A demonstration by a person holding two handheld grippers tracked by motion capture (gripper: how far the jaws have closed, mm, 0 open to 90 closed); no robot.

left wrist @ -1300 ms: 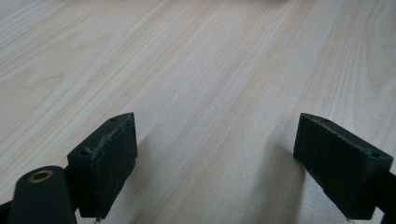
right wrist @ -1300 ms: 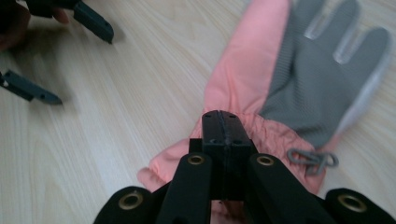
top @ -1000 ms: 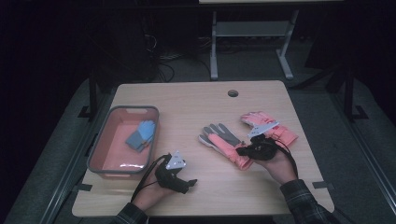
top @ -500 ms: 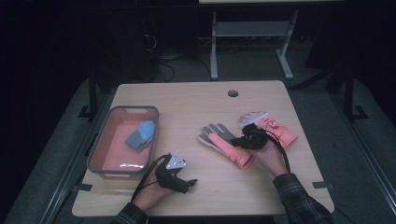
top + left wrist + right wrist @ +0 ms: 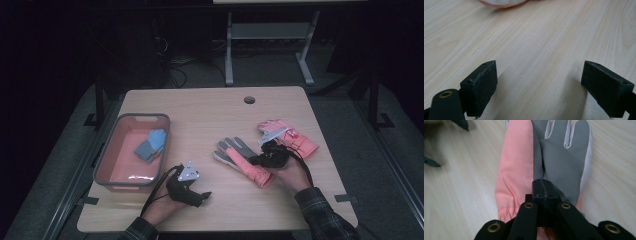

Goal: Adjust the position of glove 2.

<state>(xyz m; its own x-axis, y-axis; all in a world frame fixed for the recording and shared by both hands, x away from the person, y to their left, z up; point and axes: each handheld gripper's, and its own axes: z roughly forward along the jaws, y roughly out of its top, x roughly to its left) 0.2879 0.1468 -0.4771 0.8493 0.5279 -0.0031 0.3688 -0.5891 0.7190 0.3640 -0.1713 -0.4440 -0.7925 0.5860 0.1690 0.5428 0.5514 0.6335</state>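
Glove (image 5: 554, 167), pink with a grey palm, is lying flat on the table (image 5: 210, 115) and is clamped near its cuff by the right tongs (image 5: 544, 188), whose jaws are pressed together on a pinch of fabric. The left tongs (image 5: 539, 87) are held apart with nothing between them, resting low over bare wood well to the left of the right tongs. Only a thin fold appears to be caught, so the glove could slip free when lifted, or be dragged instead of raised. A 2nd pink glove (image 5: 287, 137) lies just behind the right tongs and could be snagged by the trailing cable. A pink tray (image 5: 102, 162) with a blue glove (image 5: 151, 144) in it stands beyond the left tongs; the left hand (image 5: 162, 205) sits between the held glove and that tray.
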